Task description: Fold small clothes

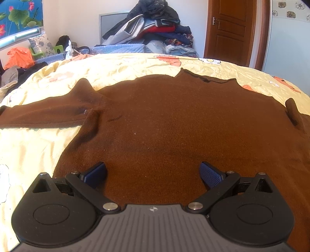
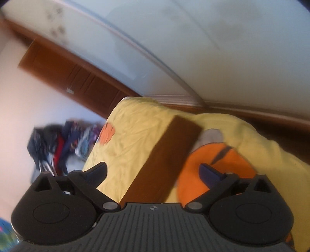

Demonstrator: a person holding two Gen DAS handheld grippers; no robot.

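A brown sweater (image 1: 174, 124) lay spread flat on a bed covered by a pale yellow quilt (image 1: 116, 66) printed with orange and white shapes. In the left wrist view its neckline pointed away from the camera, one sleeve (image 1: 44, 114) stretched out to the left across the quilt, and a small fold of fabric stood up near the right shoulder.

The left tongs (image 1: 153, 172) hovered over the lower part of the sweater's body with the jaws spread wide (blue pads facing each other, nothing gripped between them); whether the pads touched the knit could not be told.

The right wrist view was tilted and blurred. There the right tongs (image 2: 153, 172) also stood wide apart and held nothing. Under them ran the sweater's other sleeve (image 2: 166, 160), a straight brown band lying on the quilt, its cuff end away from the camera, beside a large orange print (image 2: 203, 174).

Beyond the bed a heap of mixed clothes (image 1: 153, 27) was piled against the far wall, with a wooden door (image 1: 228, 33) to its right. An orange plastic bag (image 1: 19, 57) sat at the far left, below a flowered curtain (image 1: 17, 13).
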